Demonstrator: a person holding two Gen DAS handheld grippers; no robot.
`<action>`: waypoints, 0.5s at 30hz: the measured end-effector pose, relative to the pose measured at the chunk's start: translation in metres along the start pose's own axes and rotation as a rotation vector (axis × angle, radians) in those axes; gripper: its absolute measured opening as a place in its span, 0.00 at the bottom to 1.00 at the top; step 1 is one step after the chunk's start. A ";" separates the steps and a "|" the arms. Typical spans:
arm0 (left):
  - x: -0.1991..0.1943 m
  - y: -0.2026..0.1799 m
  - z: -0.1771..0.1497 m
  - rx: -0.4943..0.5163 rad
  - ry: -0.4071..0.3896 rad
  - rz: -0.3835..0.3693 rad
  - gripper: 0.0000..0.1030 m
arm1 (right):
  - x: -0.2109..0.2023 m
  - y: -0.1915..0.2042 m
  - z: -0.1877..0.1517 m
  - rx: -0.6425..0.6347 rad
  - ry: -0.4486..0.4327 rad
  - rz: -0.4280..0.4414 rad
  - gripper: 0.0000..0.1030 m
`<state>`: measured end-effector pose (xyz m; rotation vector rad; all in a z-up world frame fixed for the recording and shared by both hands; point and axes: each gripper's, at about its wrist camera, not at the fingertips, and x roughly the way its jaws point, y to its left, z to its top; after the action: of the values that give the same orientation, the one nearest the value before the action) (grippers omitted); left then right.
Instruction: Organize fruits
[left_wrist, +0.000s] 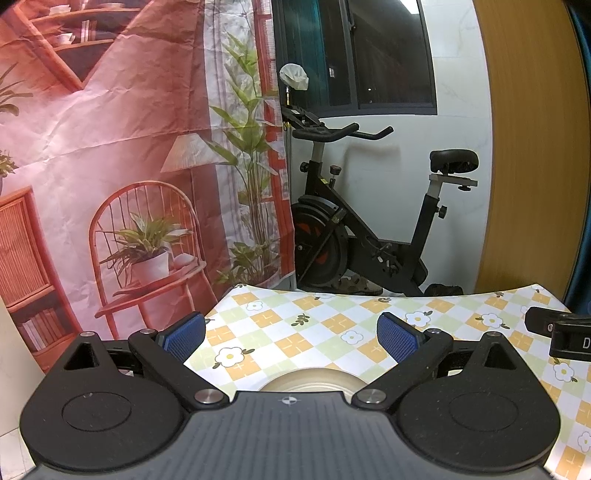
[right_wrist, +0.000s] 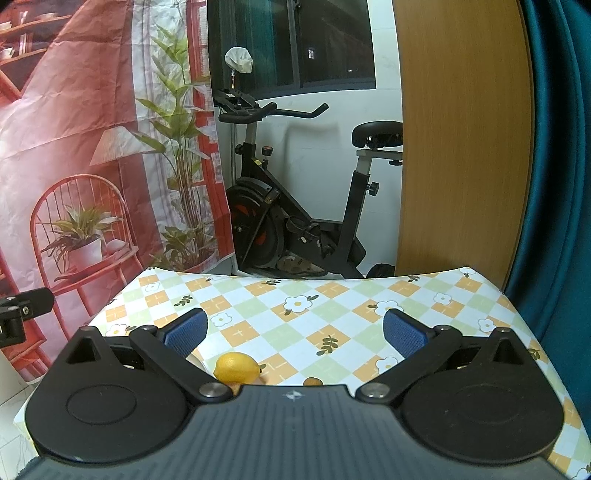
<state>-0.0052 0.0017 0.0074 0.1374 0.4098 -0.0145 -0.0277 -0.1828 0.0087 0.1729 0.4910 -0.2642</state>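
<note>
A yellow lemon lies on the flowered tablecloth, low in the right wrist view, just behind the left finger's base. A small orange fruit peeks out at the gripper body's edge, mostly hidden. My right gripper hangs open above the cloth, nothing between its blue pads. In the left wrist view my left gripper is also open and empty. The rim of a beige plate or bowl shows just under it. The other gripper's black tip pokes in at the right.
The table's far edge runs across both views, and its left edge falls off close by. Behind it stand an exercise bike, a printed backdrop on the left and a wooden panel beside a teal curtain on the right.
</note>
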 end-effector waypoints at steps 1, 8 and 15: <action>0.000 0.000 0.000 0.000 0.000 0.000 0.97 | 0.000 0.000 0.000 0.000 -0.001 0.000 1.00; 0.000 0.000 0.000 -0.001 0.000 0.001 0.97 | -0.001 0.000 0.004 0.001 -0.002 -0.001 1.00; -0.001 0.000 0.001 -0.006 -0.001 0.002 0.97 | 0.000 0.002 0.005 0.001 -0.003 -0.001 1.00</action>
<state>-0.0057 0.0015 0.0083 0.1319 0.4089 -0.0114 -0.0253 -0.1825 0.0138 0.1733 0.4883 -0.2659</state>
